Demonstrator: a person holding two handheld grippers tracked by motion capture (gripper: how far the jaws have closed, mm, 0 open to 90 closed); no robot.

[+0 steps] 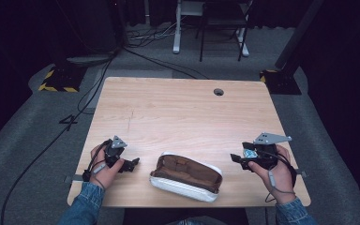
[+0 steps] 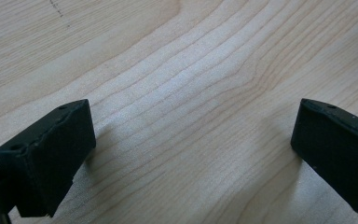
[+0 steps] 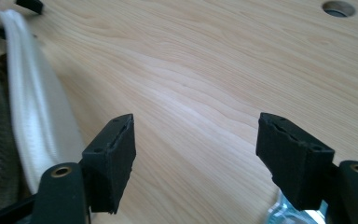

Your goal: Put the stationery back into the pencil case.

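I have the soft white fabric pouch with the brown lining [image 1: 186, 177] lying unzipped and gaping near the front edge of the pale wooden desk [image 1: 178, 112], between my two hands and touching neither. My left gripper [image 1: 132, 164] sits low at the pouch's left, just beside it, and in the left gripper view its fingers [image 2: 46, 156] are released, spread wide over bare wood grain with nothing between them. My right gripper [image 1: 236, 159] is off to the pouch's right, a little farther away, and its fingers [image 3: 112, 161] are likewise released and empty; in the right gripper view the pouch's white padded rim [image 3: 35, 116] lies outside the left finger, not inside the gap. The risks I see come from the pouch itself. It is limp and light, so if I come in with only one gripper I judge it will slide or fold rather than let itself be pinched, and it lies close enough to the front edge that a push towards me could tip it off the desk. The open mouth is floppy: a finger that catches lining instead of rim would drag the inside out or collapse the opening. Coming in too low, I could also scrape the fingers on the wood and nudge the pouch away before the pads ever close.
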